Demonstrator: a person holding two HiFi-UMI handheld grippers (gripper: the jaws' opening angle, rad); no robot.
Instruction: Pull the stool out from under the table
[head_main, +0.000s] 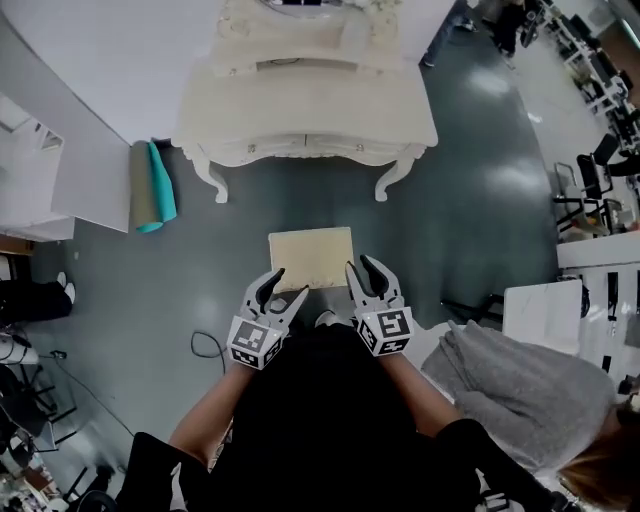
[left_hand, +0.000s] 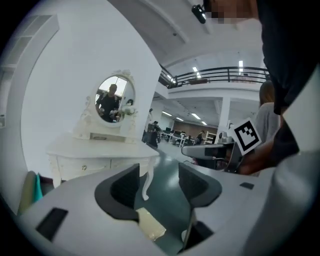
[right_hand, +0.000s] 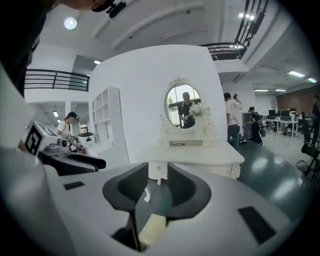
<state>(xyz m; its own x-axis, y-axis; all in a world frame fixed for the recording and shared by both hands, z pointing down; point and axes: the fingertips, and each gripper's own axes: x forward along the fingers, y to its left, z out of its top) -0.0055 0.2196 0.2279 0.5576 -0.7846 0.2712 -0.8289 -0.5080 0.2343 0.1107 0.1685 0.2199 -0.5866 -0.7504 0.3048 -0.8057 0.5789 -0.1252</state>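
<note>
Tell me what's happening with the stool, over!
Left hand-held gripper open, empty; right hand-held gripper too. Stool out, clear of dressing table. Nothing blocks it.

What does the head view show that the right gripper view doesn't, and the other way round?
Head view only: the whole stool from above, standing clear of the white table, and a teal roll on the floor beside it. Right gripper view only: the oval mirror face-on, with its reflection. Both: the white table and at least part of the stool.
</note>
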